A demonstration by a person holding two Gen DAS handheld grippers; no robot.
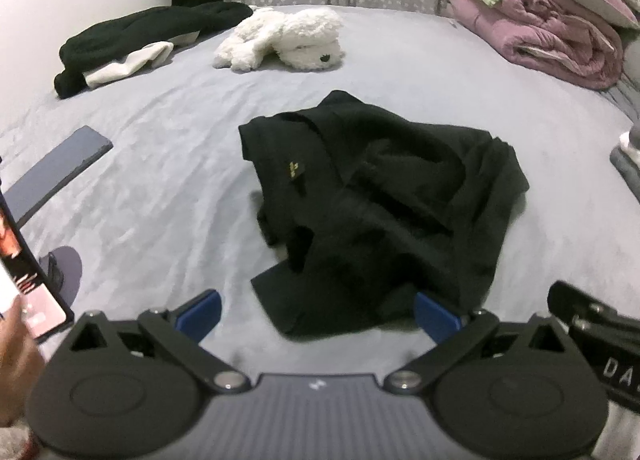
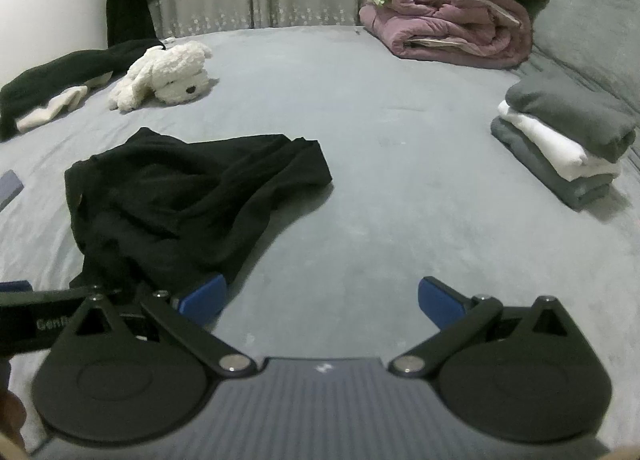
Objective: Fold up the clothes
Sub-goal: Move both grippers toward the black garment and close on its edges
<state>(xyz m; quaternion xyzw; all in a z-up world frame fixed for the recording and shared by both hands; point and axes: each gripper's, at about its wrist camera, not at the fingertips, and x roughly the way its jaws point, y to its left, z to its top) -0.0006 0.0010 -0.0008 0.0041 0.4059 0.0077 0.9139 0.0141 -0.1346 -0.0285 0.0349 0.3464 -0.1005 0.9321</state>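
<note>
A crumpled black garment (image 1: pixel 384 203) with a small yellow label lies on the grey bed sheet (image 1: pixel 160 187) in the left wrist view. It also shows in the right wrist view (image 2: pixel 188 195), at the left. My left gripper (image 1: pixel 318 314) is open, its blue pads on either side of the garment's near edge. My right gripper (image 2: pixel 320 302) is open and empty over bare sheet (image 2: pixel 400 195), its left pad next to the garment's near right edge. The right gripper's body shows at the far right of the left wrist view (image 1: pixel 596 324).
A white plush dog (image 1: pixel 284 39) and a pile of black and white clothes (image 1: pixel 132 43) lie at the back left. Folded pink bedding (image 2: pixel 452 19) sits at the back right. A stack of folded grey and white clothes (image 2: pixel 568 135) lies to the right. A phone (image 1: pixel 28 280) is at the left edge.
</note>
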